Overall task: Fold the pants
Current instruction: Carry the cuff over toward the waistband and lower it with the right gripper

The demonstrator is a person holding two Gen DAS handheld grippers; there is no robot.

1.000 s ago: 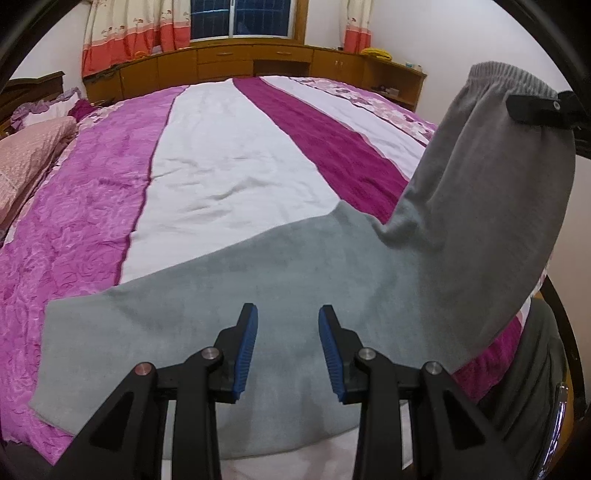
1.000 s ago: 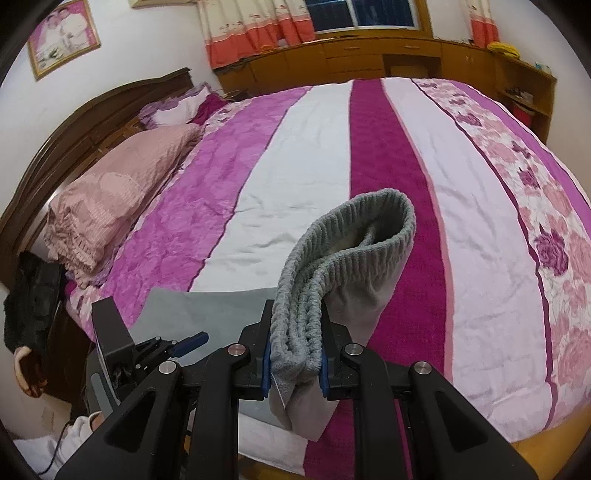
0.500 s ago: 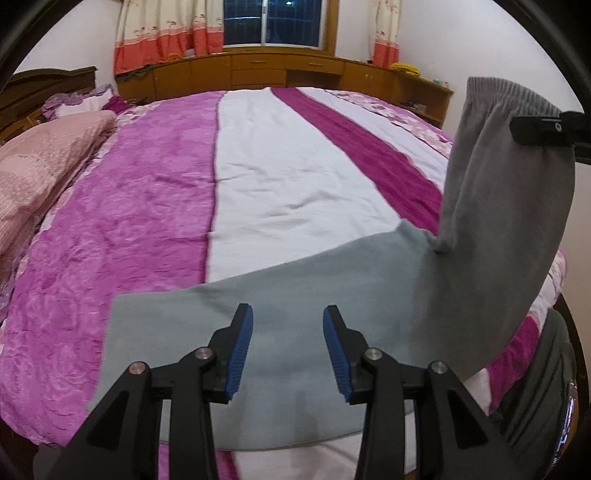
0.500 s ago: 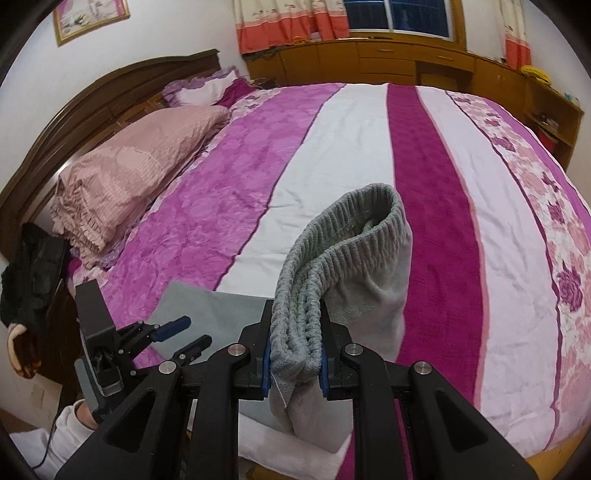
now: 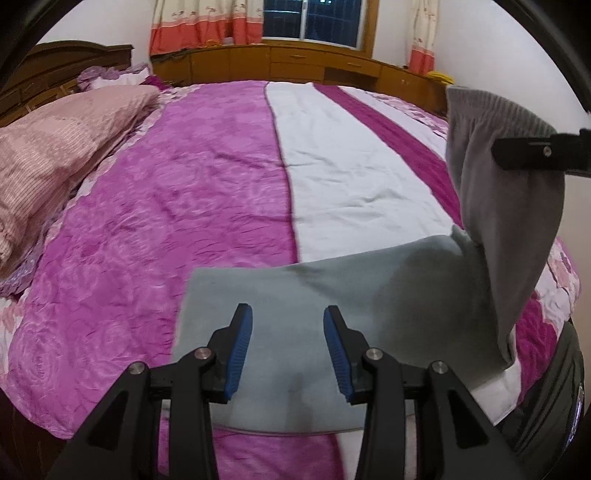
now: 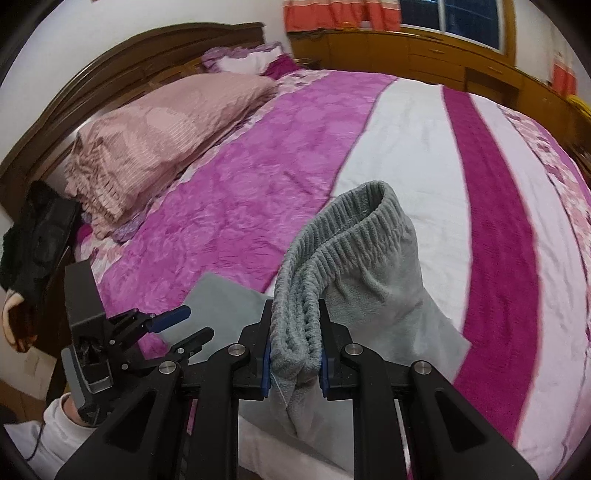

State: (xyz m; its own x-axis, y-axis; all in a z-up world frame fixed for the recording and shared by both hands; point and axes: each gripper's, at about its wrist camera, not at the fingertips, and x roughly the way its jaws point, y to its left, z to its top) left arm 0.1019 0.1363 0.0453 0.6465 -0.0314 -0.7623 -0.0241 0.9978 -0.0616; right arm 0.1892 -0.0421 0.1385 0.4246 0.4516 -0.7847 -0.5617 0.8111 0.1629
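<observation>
This is a bedroom in a home. A wide bed (image 5: 207, 192) with a pink, white and magenta striped cover fills it, a pillow (image 6: 162, 136) lies by the dark wooden headboard (image 6: 122, 74), and low wooden cabinets (image 5: 317, 68) run under a curtained window (image 5: 310, 18).

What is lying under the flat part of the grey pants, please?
The pants lie on the striped bedspread, which shows all around them. The patch beneath the pants is covered, so anything there cannot be seen.

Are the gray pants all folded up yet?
Not yet. The right tongs hold the waistband up in the air, while the pants' leg lies flat on the bed.
</observation>
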